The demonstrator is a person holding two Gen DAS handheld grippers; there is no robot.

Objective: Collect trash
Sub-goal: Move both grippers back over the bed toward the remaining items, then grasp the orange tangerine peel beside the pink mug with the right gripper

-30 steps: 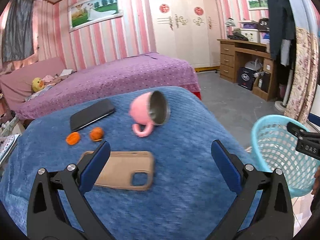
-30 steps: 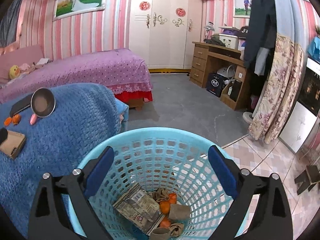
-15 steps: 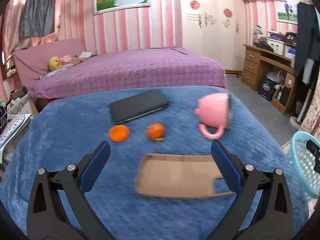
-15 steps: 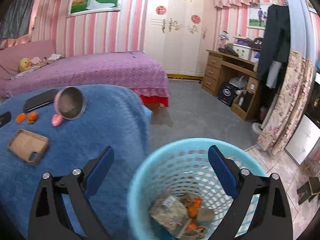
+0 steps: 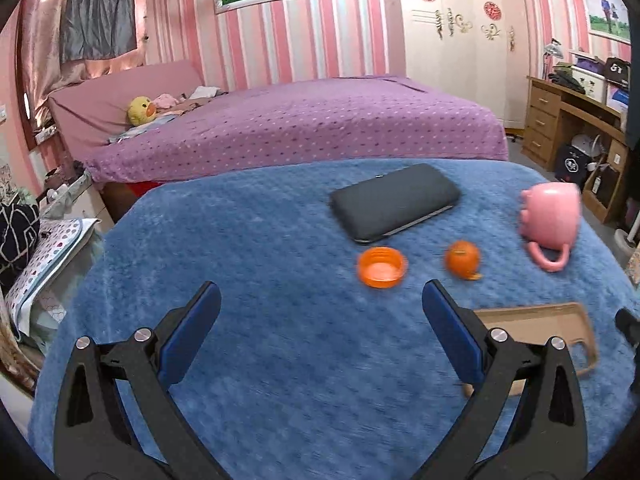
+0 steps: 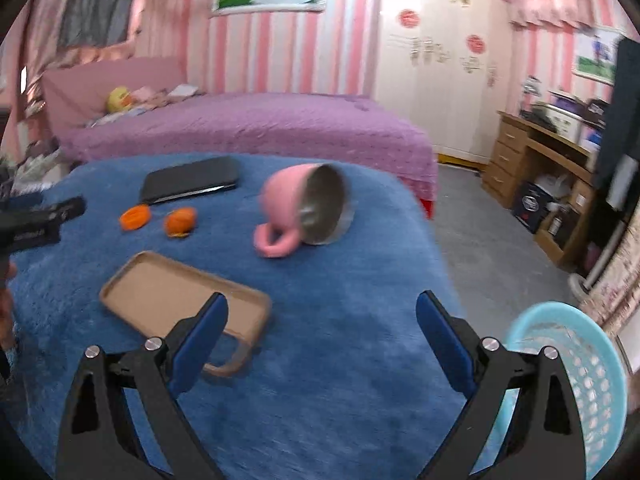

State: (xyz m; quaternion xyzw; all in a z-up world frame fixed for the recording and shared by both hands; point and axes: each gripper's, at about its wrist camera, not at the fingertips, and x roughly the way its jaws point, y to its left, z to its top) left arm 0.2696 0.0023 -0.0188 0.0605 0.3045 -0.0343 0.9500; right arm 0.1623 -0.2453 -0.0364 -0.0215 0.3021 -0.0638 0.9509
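An orange bottle cap and a small orange peel piece lie on the blue blanket; both also show in the right wrist view, the cap and the peel. My left gripper is open and empty, hovering near side of the cap. My right gripper is open and empty above the blanket. The light blue basket stands at the lower right, off the blanket's edge; its contents are hidden.
A pink mug lies on its side, a black case sits behind the cap, and a tan phone case lies near the front. A purple bed is behind, a wooden desk to the right.
Both grippers have swung left. The cap and peel now sit nearer the left gripper's centre. The basket has slid from under the right gripper to the view's lower right.
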